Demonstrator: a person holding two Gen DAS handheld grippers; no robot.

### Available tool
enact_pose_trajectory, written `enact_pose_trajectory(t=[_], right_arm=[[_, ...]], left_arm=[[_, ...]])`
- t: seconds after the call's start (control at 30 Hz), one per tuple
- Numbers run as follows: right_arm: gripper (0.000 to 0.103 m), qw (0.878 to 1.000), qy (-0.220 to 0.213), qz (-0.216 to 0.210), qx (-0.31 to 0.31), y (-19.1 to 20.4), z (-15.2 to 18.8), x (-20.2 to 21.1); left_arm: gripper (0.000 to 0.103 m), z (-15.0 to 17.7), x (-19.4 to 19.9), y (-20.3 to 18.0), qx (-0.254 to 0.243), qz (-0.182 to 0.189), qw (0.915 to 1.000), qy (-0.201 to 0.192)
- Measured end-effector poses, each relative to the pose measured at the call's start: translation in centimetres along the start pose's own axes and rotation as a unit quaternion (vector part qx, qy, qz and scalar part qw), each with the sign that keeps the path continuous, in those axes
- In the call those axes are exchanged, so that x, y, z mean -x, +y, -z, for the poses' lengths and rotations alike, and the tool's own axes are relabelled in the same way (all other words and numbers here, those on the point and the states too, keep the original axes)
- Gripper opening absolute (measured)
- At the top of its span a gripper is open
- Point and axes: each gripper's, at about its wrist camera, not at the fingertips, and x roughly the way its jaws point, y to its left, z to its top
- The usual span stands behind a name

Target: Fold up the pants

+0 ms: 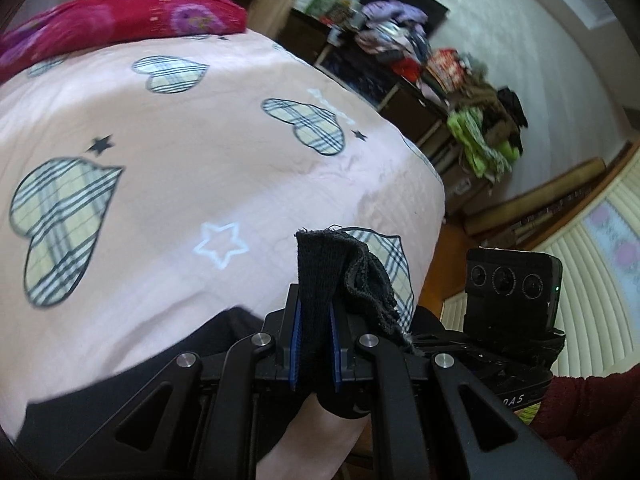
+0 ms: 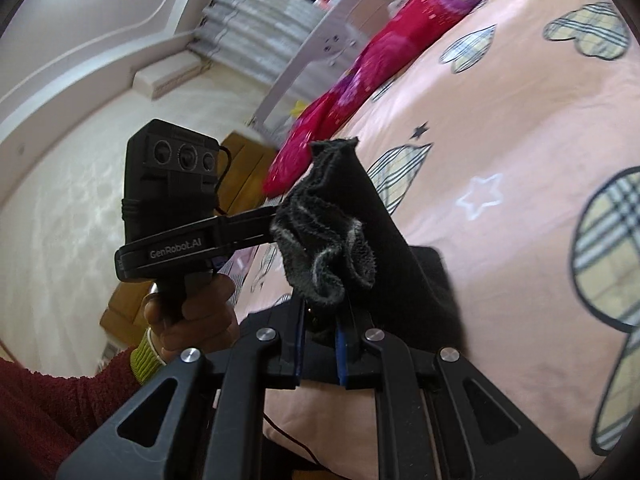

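Observation:
The black pants (image 1: 320, 272) are pinched at one end between the blue pads of my left gripper (image 1: 315, 344), which is shut on them; the rest hangs down to the lower left (image 1: 120, 392) over the bed. In the right wrist view my right gripper (image 2: 320, 344) is shut on another bunched end of the black pants (image 2: 360, 224), held above the bed. The left gripper (image 2: 180, 240) and the hand holding it show at the left of that view. The right gripper's body (image 1: 512, 292) shows at the right of the left wrist view.
A pink bedsheet with plaid hearts and stars (image 1: 180, 120) covers the bed. A red floral pillow (image 1: 120, 16) lies at its far end, also seen in the right wrist view (image 2: 400, 40). A dark cabinet heaped with clothes (image 1: 420, 60) stands along the wall.

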Motion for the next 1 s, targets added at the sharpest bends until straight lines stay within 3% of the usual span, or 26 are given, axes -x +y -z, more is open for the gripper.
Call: enact_pose_trajectory(t=[0.27,0.53,1.0], right_arm=[[0.014,0.998,0.061,-0.004,0.022,1.6,1.0,-4.9],[0.014,0.993,0.112,0.012,0.034,1.4,2.0,-9.3],[0.016,0.982,0.168,0.057,0.058,1.0,3.8,-13.0]], left_arm=[[0.010,4.0,3.0,4.6,0.062,-0.014,0.9975,-0.029],[0.010,7.4,2.9,8.5,0.122,-0.024,0.9914,-0.039],[0.008,11.5,2.9,12.1,0.177,-0.061,0.9815,-0.041]])
